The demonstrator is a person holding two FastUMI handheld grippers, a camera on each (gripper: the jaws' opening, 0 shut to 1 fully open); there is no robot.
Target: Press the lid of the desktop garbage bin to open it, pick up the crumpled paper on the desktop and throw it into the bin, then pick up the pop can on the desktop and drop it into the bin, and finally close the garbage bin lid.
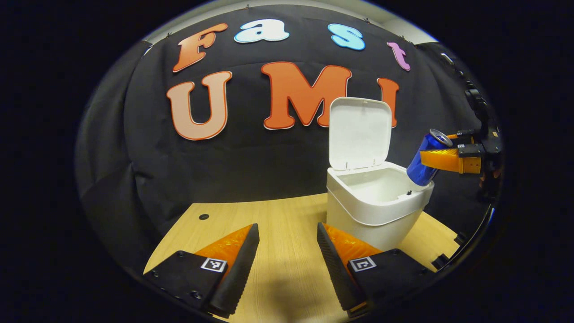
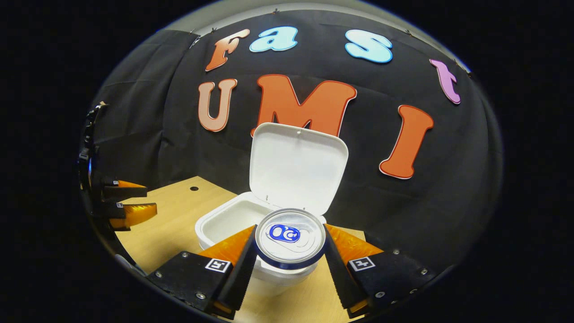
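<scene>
Your bin (image 1: pixel 372 211) is plain white all over, and its raised lid (image 1: pixel 358 132) is the same white inside. The pop can (image 1: pixel 426 159) you hold is deep blue along its side; from the right gripper view its top (image 2: pixel 290 237) is silver with a blue pull tab (ringed by a thin blue rim). The desktop (image 1: pixel 287 233) is pale yellow wood with fine straight grain and one small dark round hole (image 1: pixel 203 216). Each gripper carries small black-and-white square markers (image 1: pixel 214 264).

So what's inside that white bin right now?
The bin stands with its lid up. Its visible inner walls look bare white. The bottom is hidden by the rim, and in the right gripper view by the can, so the paper cannot be confirmed.
</scene>
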